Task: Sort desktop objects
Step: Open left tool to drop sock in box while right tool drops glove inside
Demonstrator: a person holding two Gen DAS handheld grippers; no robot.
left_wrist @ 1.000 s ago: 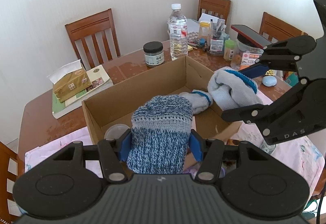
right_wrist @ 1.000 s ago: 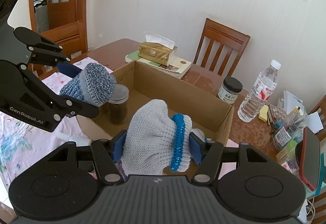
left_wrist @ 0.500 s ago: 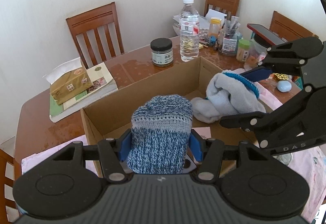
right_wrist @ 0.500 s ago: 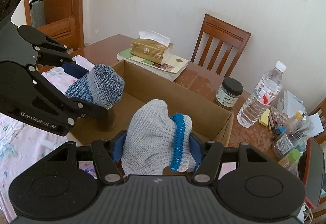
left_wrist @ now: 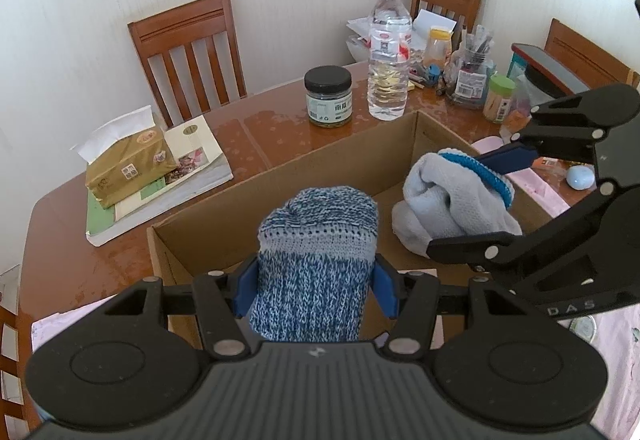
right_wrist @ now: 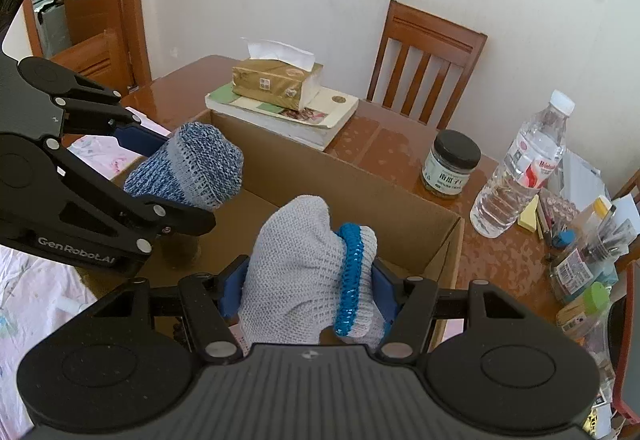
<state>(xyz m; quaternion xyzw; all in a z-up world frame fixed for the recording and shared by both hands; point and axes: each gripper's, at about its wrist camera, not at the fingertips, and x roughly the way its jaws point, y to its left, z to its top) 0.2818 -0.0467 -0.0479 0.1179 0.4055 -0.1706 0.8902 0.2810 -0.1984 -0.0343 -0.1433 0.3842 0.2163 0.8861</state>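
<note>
White walls stand behind a shiny brown surface (left_wrist: 272, 127) with wooden chairs (left_wrist: 188, 51) around it. An open cardboard box (left_wrist: 320, 167) sits near the middle of the surface. In the left wrist view, the left claw (left_wrist: 316, 286) is squeezed tight on a dark blue knit sock (left_wrist: 316, 260), and the sock sticks up over the near edge of the box. At about 3 o'clock from it, the right claw (left_wrist: 492, 199) comes in from the side and is squeezed on a light gray sock (left_wrist: 448, 199) with a bright blue band, held over the right part of the box. In the right wrist view, the gray sock (right_wrist: 304, 276) sits between the blue pads of the right claw (right_wrist: 306, 290), and the blue sock (right_wrist: 192, 167) hangs in the left claw (right_wrist: 168, 175) at about 10 o'clock, over the left side of the box (right_wrist: 360, 191). Past the box, at 12 o'clock in the left wrist view, stand a jar with a black lid (left_wrist: 329, 96) and a clear water bottle (left_wrist: 389, 51) just beside it. At 10 o'clock a gold tissue box (left_wrist: 128, 163) lies on top of a book (left_wrist: 192, 167). At 2 o'clock there is a crowd of little things, with a cup of pens (left_wrist: 470, 75) and a small green-lidded tub (left_wrist: 498, 99). A pink flowered cloth (right_wrist: 24, 288) covers the near part of the surface.
</note>
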